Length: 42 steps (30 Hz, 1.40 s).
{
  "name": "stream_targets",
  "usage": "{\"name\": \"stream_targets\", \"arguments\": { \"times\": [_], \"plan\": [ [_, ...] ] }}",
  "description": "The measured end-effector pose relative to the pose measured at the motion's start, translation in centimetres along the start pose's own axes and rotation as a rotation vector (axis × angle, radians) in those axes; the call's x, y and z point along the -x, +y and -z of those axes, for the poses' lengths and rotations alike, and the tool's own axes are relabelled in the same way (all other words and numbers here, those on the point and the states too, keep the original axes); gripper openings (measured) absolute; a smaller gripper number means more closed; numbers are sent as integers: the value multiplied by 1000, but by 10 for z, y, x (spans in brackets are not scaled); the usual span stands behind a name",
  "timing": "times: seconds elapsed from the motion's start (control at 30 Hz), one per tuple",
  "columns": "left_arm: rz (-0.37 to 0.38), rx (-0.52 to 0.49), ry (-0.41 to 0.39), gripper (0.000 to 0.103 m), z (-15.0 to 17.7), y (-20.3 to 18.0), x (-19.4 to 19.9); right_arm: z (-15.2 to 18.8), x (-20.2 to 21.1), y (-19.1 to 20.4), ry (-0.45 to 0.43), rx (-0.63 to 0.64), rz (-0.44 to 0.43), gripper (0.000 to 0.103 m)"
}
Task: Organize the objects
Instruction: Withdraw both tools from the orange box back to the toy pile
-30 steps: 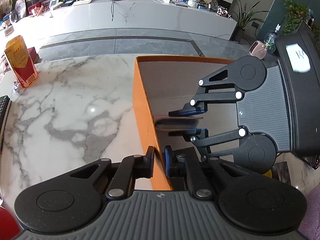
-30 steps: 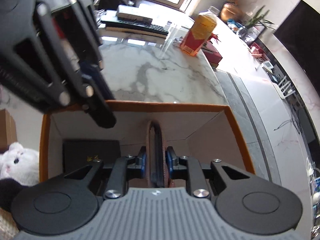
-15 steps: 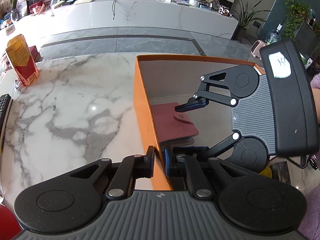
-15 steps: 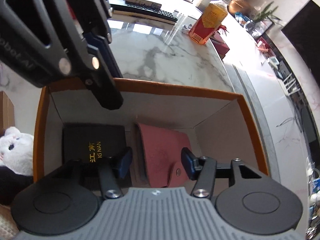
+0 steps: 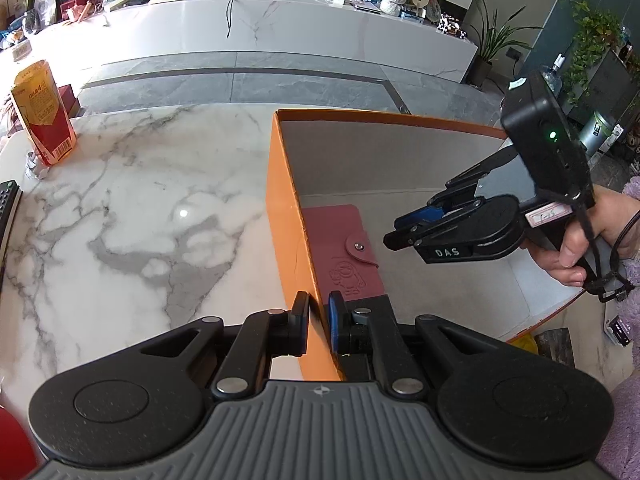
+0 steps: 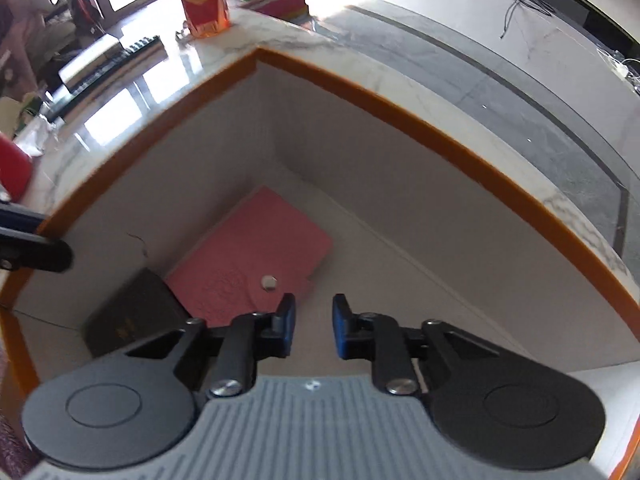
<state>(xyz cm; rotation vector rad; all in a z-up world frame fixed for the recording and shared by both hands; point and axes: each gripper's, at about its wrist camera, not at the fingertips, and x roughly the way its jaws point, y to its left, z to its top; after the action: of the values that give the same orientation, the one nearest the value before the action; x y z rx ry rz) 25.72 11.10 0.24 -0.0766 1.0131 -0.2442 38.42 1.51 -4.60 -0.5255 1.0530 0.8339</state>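
An orange box (image 5: 280, 204) stands on the marble table. My left gripper (image 5: 319, 322) is shut on the box's left wall. A pink wallet (image 5: 340, 252) with a snap lies flat on the box floor; it also shows in the right wrist view (image 6: 256, 264). Beside it lies a black box (image 6: 128, 320). My right gripper (image 6: 314, 328) is open and empty, raised above the box interior near the wallet's snap. It shows in the left wrist view (image 5: 408, 232) over the box's right part.
A red and yellow carton (image 5: 42, 120) stands at the table's far left, also in the right wrist view (image 6: 202, 0). A remote (image 5: 8, 208) lies at the left edge. A keyboard (image 6: 100, 68) lies beyond the box. The table edge runs behind the box.
My right gripper opened and let the pink wallet drop flat into the box, then lifted up and back to the right. My left gripper kept its hold on the box wall.
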Motion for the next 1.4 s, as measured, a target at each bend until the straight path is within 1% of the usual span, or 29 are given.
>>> {"name": "stream_targets", "arguments": {
  "times": [0.03,0.1,0.3,0.33,0.4,0.57,0.6,0.67,0.7,0.8,0.9,1.0,1.07,1.13,1.17,1.23,1.33,1.4],
  "plan": [
    [-1,-2,-1,12,0,0,0,1,-5,3,20,19,24,18],
    [-7,-11,-2,12,1,-1,0,4,-11,11,35,49,39,18],
    [-11,-18,-3,12,1,-1,-1,0,-15,29,27,98,27,16],
    [-13,-21,-2,12,1,-2,-1,0,-16,31,28,103,19,14],
    [-16,-26,-2,12,1,-3,-2,-1,-17,36,30,117,13,6],
    [-18,-26,-2,12,1,-3,-2,-1,-16,48,10,146,26,5],
    [-20,-29,-2,12,1,-3,-2,-6,-18,42,-5,147,20,5],
    [-26,-32,-3,12,1,-4,-2,-8,-16,42,-28,143,-18,5],
    [-29,-32,-3,12,1,-5,-2,-9,-16,44,-21,140,-20,6],
    [-35,-27,-6,12,1,-5,-2,-9,-13,52,-10,148,29,7],
    [-39,-23,-24,13,3,-6,1,-5,0,53,-28,102,45,7],
    [-60,2,-77,14,5,-8,13,9,28,47,-73,5,96,8],
    [-73,27,-129,14,8,-10,25,27,54,42,-132,-70,123,10],
    [-80,49,-182,14,14,-13,37,42,75,46,-193,-135,135,16],
    [-83,58,-212,14,17,-16,44,53,87,50,-232,-170,141,21],
    [-83,66,-250,15,23,-21,56,72,109,56,-296,-214,151,26],
    [-82,64,-282,15,35,-31,72,99,140,72,-384,-253,166,34],
    [-80,59,-281,15,44,-37,79,117,157,83,-432,-270,179,41]
  ]
}}
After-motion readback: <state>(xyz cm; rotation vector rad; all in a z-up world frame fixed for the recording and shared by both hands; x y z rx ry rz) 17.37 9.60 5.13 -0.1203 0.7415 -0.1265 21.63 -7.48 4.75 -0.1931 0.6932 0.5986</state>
